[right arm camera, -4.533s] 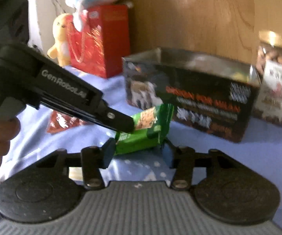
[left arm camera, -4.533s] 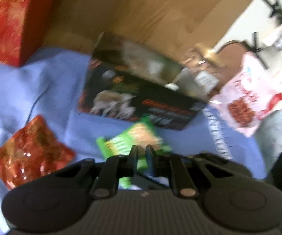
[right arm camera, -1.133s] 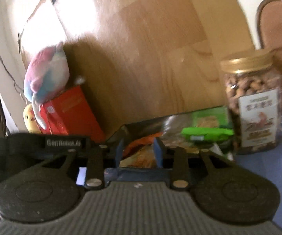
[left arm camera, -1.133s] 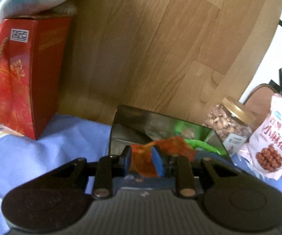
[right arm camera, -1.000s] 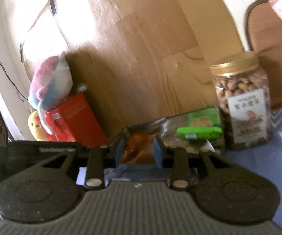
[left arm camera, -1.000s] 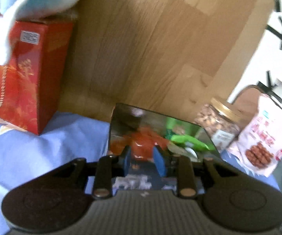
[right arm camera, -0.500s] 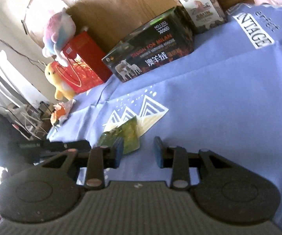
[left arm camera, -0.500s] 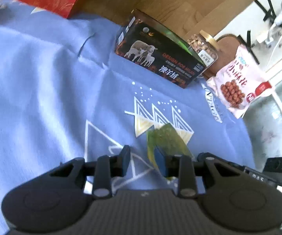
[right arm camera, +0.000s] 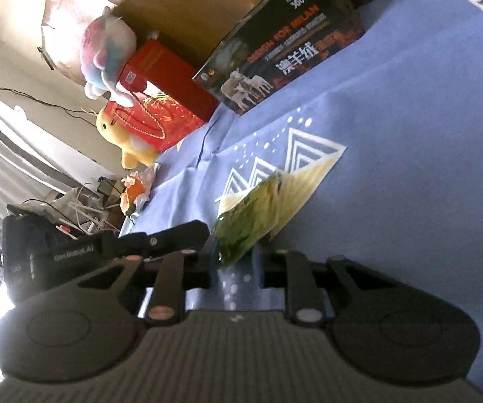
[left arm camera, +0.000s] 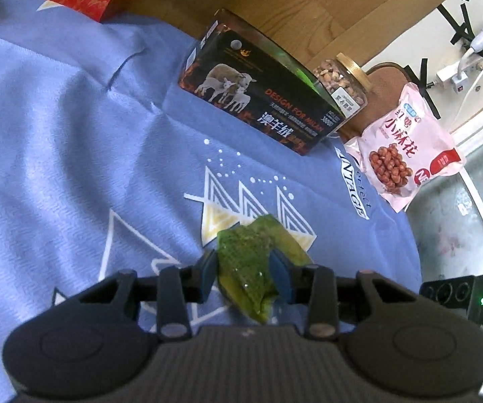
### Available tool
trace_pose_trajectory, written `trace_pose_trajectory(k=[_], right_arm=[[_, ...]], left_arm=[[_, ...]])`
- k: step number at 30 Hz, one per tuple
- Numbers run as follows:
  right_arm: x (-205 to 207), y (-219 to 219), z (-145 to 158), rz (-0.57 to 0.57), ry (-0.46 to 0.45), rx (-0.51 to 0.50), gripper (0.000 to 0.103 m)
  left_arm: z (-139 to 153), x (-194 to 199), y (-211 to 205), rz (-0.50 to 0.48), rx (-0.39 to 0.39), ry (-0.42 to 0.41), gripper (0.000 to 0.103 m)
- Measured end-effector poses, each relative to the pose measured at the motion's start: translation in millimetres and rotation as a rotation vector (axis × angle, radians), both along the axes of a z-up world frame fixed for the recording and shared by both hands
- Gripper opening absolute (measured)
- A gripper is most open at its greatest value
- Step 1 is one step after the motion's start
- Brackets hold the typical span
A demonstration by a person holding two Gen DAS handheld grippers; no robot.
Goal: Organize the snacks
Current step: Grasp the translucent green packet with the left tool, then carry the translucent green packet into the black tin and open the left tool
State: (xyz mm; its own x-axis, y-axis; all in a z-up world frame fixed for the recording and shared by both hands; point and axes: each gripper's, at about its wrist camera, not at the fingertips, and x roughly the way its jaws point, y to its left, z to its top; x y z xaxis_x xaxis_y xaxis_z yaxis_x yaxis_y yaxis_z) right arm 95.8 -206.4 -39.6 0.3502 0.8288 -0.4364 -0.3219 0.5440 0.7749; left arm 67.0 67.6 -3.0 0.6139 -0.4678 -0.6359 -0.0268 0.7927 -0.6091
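Observation:
A green snack packet (left arm camera: 248, 262) lies on the blue cloth, and shows in the right wrist view (right arm camera: 245, 221) too. My left gripper (left arm camera: 244, 277) is open with a finger on each side of the packet. My right gripper (right arm camera: 234, 260) is open and empty, just in front of the packet and next to the left gripper's body (right arm camera: 114, 252). The open black box (left arm camera: 258, 100) with sheep on it stands at the back of the cloth and holds a green packet at its far end.
A nut jar (left arm camera: 342, 84) and a pink snack bag (left arm camera: 406, 147) are right of the box. A red gift bag (right arm camera: 161, 100) with plush toys stands left of it. The cloth ends at a table edge (left arm camera: 443, 235) on the right.
Both grippers pulled back from the box, where the red packet was let go, and came down over the cloth. The left gripper now straddles the green packet.

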Motion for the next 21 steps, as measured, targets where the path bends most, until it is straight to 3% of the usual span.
trace_pose_trajectory(k=[4,6,9,12,19,21], right_arm=[[4.0,-5.7,-3.5,-0.021,0.036,0.047,0.013],[7.6,-12.4,-5.9,-0.034,0.071,0.109,0.011],[12.8,-26.1,-7.3,-0.057,0.118,0.193,0.009],[19.1,-38.4,-7.5,-0.073,0.159,0.292,0.009],[30.2,-45.0,1.2,-0.041,0.186,0.458,0.009],[34.0,-44.3,4.0,-0.023,0.19,0.482,0.009]], left_arm=[[2.7,2.9,-1.9,-0.008,0.013,0.006,0.035],[4.4,6.4,1.9,-0.019,-0.018,0.013,0.035],[9.8,9.1,9.1,-0.005,-0.052,0.003,0.041],[14.5,12.2,12.0,-0.011,-0.08,-0.005,0.054],[22.7,23.9,7.6,-0.065,-0.188,-0.036,0.059],[28.5,29.1,5.7,-0.079,-0.213,-0.06,0.054]])
